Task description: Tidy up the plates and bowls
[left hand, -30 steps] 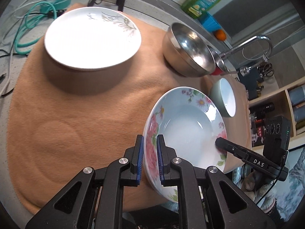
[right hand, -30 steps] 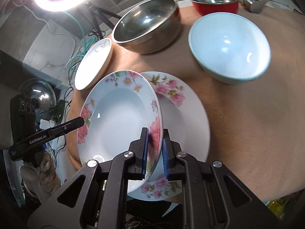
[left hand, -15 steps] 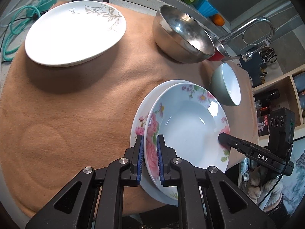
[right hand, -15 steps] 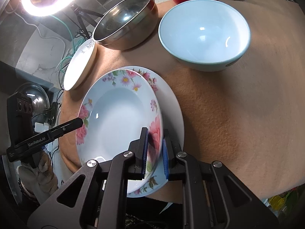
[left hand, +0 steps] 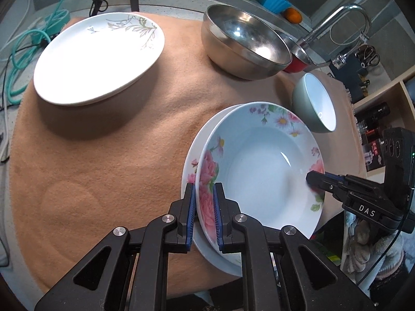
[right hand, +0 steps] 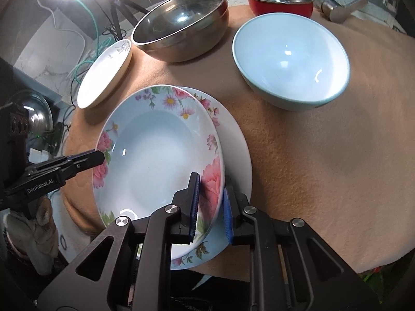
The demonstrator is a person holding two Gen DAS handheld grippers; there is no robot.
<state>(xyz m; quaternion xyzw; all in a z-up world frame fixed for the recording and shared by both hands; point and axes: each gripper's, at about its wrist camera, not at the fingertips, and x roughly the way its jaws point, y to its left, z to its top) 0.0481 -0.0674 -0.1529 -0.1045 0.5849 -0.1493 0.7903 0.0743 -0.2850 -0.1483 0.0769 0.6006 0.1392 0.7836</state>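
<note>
A deep floral plate lies on a second floral plate on the tan cloth, offset so the lower rim shows at one side. My left gripper is shut on the upper plate's rim at a pink rose. My right gripper straddles the opposite rim of the upper floral plate. Its jaws are opening, with the rim still between the pads and a thin gap at the outer pad. Each view shows the other gripper's tip at the plate's far edge: the left gripper and the right gripper.
A white plate with grey leaves sits at the back left. A steel bowl, a red bowl and a pale green bowl stand behind the plates. A faucet rises beyond them. Cables lie off the cloth's left edge.
The upper floral plate has come down and settled over the lower floral plate. The right gripper's pads have spread slightly; the left gripper still clamps the rim.
</note>
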